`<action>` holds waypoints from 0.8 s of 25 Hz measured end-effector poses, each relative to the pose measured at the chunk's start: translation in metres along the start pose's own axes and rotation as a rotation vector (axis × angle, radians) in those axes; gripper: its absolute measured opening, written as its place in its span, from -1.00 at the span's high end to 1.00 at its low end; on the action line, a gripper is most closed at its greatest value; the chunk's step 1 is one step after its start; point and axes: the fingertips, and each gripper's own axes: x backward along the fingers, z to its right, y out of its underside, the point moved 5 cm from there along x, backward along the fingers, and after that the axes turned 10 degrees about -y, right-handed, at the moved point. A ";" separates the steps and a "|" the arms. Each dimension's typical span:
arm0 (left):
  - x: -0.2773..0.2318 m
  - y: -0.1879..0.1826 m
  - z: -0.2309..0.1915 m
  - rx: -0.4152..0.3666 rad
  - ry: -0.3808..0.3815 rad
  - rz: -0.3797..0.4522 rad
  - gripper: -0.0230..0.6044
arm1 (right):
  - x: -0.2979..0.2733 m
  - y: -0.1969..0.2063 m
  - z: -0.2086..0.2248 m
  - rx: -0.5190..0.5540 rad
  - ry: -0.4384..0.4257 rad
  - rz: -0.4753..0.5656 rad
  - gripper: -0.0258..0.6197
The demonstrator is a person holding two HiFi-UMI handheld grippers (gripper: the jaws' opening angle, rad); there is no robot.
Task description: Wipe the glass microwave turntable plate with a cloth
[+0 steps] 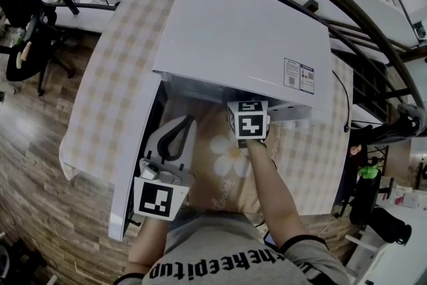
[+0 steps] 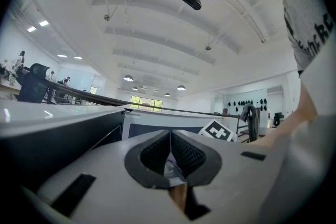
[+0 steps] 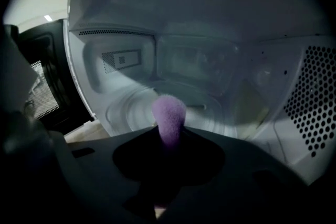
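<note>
White microwave (image 1: 240,30) sits open ahead of the right gripper (image 3: 169,139), its dark door (image 3: 37,86) swung out to that gripper's left. Glass turntable plate (image 3: 210,113) lies on the cavity floor, just beyond and below the jaws, which are clamped on a purple cloth (image 3: 169,115) standing up between them. Left gripper (image 2: 170,157) is tilted up beside the door, jaws pressed together, nothing between.
</note>
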 end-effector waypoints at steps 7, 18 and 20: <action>-0.001 0.000 0.004 -0.005 0.000 0.003 0.89 | -0.008 -0.006 -0.023 0.096 -0.086 0.012 0.63; 0.002 -0.002 0.004 -0.008 -0.009 0.008 0.89 | -0.009 -0.007 -0.050 0.139 -0.205 0.032 0.63; 0.002 -0.002 0.005 -0.008 -0.010 0.010 0.89 | -0.009 -0.007 -0.052 0.143 -0.217 0.036 0.63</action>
